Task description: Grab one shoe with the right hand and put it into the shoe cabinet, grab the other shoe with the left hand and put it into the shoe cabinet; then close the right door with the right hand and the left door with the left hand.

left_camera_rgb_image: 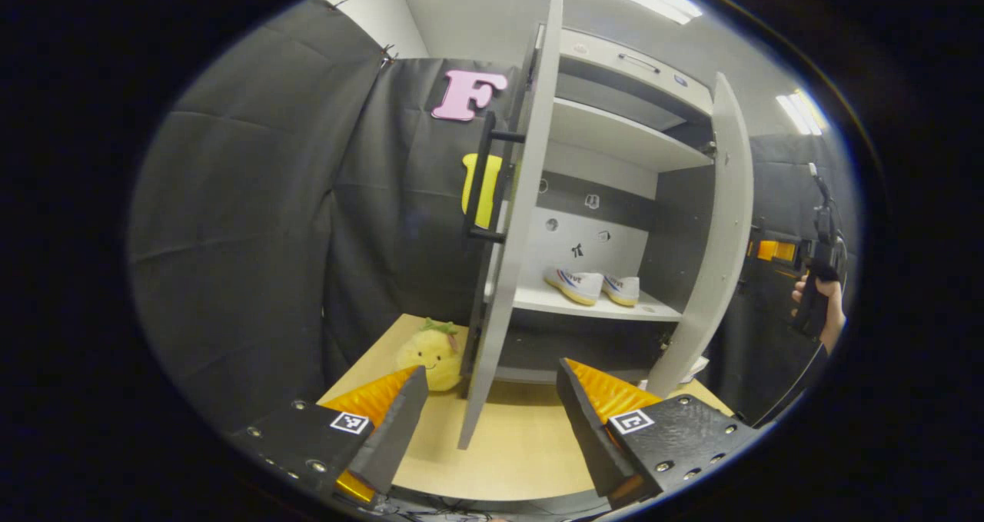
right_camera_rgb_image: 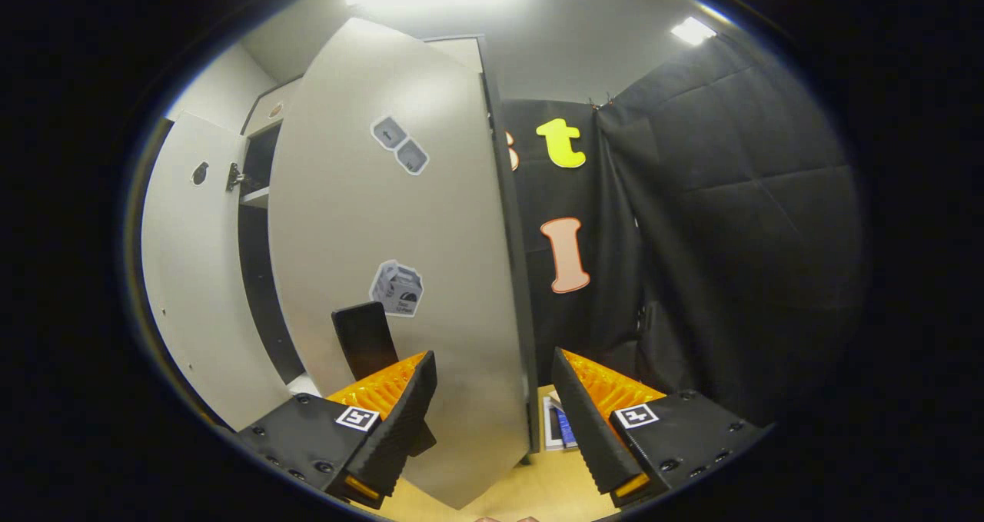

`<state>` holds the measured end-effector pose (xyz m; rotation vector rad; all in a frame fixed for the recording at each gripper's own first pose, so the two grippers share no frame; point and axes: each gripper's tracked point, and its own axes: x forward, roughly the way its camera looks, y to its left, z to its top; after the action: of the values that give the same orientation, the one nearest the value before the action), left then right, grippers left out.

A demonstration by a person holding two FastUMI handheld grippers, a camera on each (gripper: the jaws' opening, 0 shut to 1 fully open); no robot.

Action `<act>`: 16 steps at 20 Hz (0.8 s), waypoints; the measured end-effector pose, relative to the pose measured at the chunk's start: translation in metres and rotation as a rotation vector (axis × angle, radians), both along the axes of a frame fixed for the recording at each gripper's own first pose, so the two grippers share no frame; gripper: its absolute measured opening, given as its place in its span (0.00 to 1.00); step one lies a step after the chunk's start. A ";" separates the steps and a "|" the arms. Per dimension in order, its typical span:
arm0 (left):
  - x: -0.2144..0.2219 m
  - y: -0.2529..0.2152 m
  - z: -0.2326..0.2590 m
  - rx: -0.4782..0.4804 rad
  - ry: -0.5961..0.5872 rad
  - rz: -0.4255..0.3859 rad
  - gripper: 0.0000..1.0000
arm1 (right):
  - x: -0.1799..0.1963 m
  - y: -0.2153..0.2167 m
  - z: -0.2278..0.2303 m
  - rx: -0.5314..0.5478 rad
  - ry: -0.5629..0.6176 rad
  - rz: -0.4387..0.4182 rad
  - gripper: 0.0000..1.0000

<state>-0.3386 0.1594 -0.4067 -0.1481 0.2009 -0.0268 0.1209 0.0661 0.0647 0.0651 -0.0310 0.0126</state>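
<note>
Two white shoes point(left_camera_rgb_image: 573, 284) point(left_camera_rgb_image: 623, 289) lie side by side on the lower shelf of the white shoe cabinet point(left_camera_rgb_image: 615, 134). Both doors stand open. The left door point(left_camera_rgb_image: 511, 261) is edge-on straight ahead of my left gripper point(left_camera_rgb_image: 492, 403), which is open with nothing in it. The right door point(left_camera_rgb_image: 719, 237) swings out at the right, and beyond it a hand holds the other gripper point(left_camera_rgb_image: 819, 264). In the right gripper view the right door point(right_camera_rgb_image: 400, 222) is close ahead, its free edge between the fingers of my open right gripper point(right_camera_rgb_image: 492, 403). A black handle point(right_camera_rgb_image: 363, 337) sits just past the left finger.
A yellow plush toy point(left_camera_rgb_image: 432, 355) sits on the wooden table point(left_camera_rgb_image: 523, 437) left of the left door. A small booklet point(right_camera_rgb_image: 559, 423) lies on the table by the right door's edge. The left door point(right_camera_rgb_image: 188, 276) is farther off. Black cloth walls close in both sides.
</note>
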 end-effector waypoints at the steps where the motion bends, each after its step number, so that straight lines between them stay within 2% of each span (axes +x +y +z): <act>1: 0.001 0.004 0.000 -0.002 -0.002 0.006 0.96 | 0.004 0.013 -0.001 0.010 0.001 0.021 0.96; 4: 0.000 0.007 0.000 -0.001 -0.006 0.026 0.96 | 0.011 0.033 0.000 -0.014 0.001 0.034 0.97; 7: -0.004 0.010 0.000 -0.001 -0.002 0.054 0.96 | 0.009 0.033 -0.002 -0.039 0.003 0.011 0.97; 8: -0.006 0.012 0.001 -0.002 0.004 0.064 0.96 | 0.009 0.031 -0.003 -0.036 0.009 0.007 0.92; 9: -0.008 0.013 0.002 -0.001 0.009 0.072 0.96 | 0.008 0.027 -0.003 -0.035 0.014 -0.001 0.97; 12: -0.010 0.016 0.007 0.021 0.011 0.099 0.96 | -0.006 0.011 -0.010 -0.030 0.026 -0.031 0.94; 13: -0.010 0.017 0.009 0.026 0.010 0.107 0.96 | -0.011 0.006 -0.014 -0.028 0.030 -0.039 0.97; 16: -0.005 0.030 0.009 0.038 0.010 0.135 0.96 | -0.025 -0.007 -0.016 -0.033 0.033 -0.066 0.98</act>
<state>-0.3439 0.1893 -0.3974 -0.1234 0.2007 0.1121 0.0963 0.0594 0.0483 0.0308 -0.0001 -0.0542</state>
